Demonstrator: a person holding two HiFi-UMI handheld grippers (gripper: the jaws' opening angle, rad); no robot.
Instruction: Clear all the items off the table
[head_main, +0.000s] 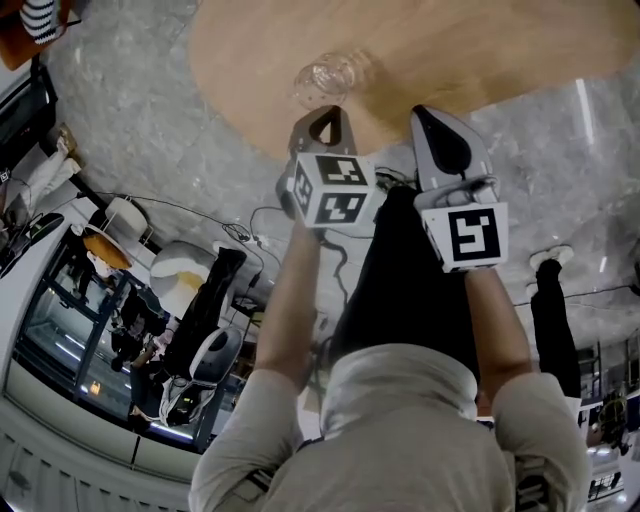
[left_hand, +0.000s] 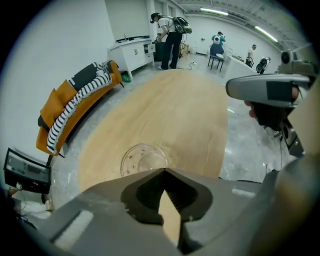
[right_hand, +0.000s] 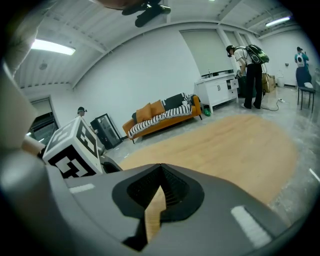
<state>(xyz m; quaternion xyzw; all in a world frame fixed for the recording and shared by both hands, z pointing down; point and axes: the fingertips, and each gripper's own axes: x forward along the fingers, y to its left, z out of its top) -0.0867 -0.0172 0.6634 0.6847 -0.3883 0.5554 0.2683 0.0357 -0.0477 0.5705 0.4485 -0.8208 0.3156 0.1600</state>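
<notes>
A clear, round glass dish (head_main: 330, 75) (left_hand: 142, 159) sits near the close edge of the oval wooden table (head_main: 450, 40) (left_hand: 165, 115) (right_hand: 225, 145). It is the only item I can see on the table. My left gripper (head_main: 328, 110) (left_hand: 165, 171) hovers just short of the dish, jaws shut with nothing between them. My right gripper (head_main: 422, 110) (right_hand: 161, 166) is beside it to the right, over the table's edge, also shut and empty. The left gripper's marker cube (right_hand: 75, 147) shows in the right gripper view.
An orange sofa (left_hand: 75, 100) (right_hand: 160, 112) with a striped blanket stands beyond the table's left side. A person with a backpack (left_hand: 167, 30) (right_hand: 247, 55) stands at a white counter (left_hand: 132, 50) far off. Cables (head_main: 250, 225) lie on the grey floor beneath me.
</notes>
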